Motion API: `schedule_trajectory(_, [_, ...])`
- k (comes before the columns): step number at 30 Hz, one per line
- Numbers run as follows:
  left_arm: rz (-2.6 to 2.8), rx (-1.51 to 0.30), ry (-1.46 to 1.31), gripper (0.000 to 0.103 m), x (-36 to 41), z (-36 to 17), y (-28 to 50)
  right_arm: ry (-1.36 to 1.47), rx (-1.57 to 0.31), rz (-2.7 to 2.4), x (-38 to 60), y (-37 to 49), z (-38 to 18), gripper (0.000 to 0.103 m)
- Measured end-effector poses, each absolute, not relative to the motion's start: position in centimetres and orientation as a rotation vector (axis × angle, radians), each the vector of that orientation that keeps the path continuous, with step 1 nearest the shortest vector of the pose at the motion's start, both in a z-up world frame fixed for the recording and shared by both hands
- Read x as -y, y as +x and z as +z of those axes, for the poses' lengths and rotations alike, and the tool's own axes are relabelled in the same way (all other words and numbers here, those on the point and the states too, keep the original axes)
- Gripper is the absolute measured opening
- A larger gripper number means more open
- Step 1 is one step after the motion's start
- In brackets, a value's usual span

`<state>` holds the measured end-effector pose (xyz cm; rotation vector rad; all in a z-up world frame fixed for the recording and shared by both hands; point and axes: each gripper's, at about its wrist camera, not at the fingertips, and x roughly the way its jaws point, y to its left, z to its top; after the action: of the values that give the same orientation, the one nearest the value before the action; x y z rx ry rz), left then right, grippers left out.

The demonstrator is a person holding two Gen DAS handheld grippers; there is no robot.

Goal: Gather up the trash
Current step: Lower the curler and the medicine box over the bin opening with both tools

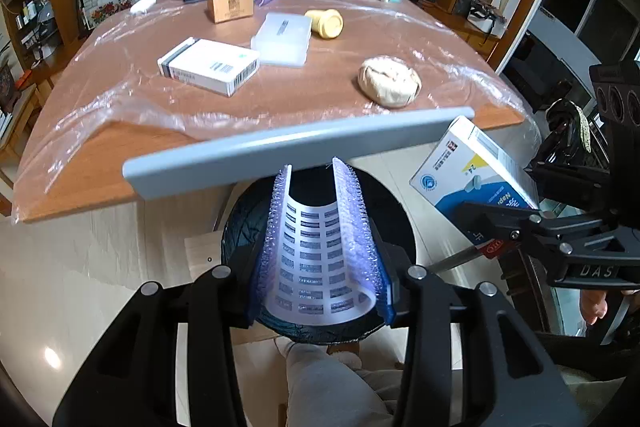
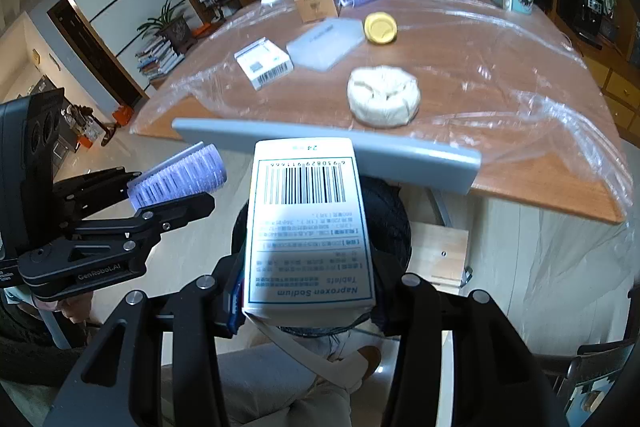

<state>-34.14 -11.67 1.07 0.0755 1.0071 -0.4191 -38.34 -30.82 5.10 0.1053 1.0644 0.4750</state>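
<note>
Two hand-held grippers loaded: left (image 1: 320, 247) pinches hair roller (image 1: 320, 239), right (image 2: 308, 291) medicine box (image 2: 306, 223) (over bin (image 1: 244, 227)).

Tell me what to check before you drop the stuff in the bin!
1. Left gripper holds the purple roller: ok.
2. Right gripper holds the pill box: ok.
3. Black bin sits under the roller: ok.
4. Bin under the pill box: ok, probably.
5. Grey bar out of the way: cannot tell.
6. Room left in the bin: cannot tell.
</note>
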Motion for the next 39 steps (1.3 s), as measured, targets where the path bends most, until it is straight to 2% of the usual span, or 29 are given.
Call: schedule_trajectory(39, [-0.356, -1.138, 0.164, 0.044, 12.1, -5.8, -31.4, 0.061, -1.234, 0.435, 28.7, -35.4, -2.9, 0.046])
